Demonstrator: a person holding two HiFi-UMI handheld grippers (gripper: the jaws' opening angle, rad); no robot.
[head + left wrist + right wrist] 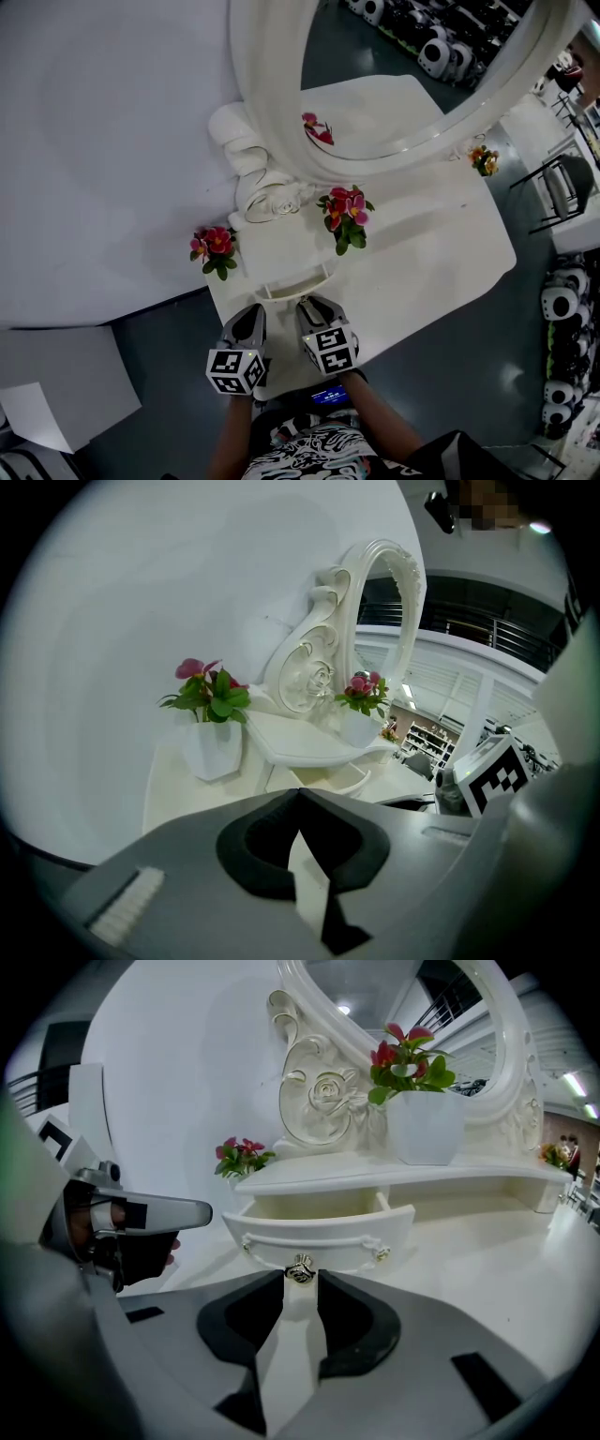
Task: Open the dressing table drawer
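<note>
Potted plants everywhere lol: left plant, middle plant, tiny plant far right. Black chair off right, paper on the floor near left.

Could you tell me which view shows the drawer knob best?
The right gripper view: the knob sits close-up on the open drawer. The head view and left gripper view show the drawer but no discernible knob.

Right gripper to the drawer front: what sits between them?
Only the knob, mounted on the drawer front, right at the tips of the right gripper, whose jaws stand apart. Nothing else. The right gripper view shows it.
</note>
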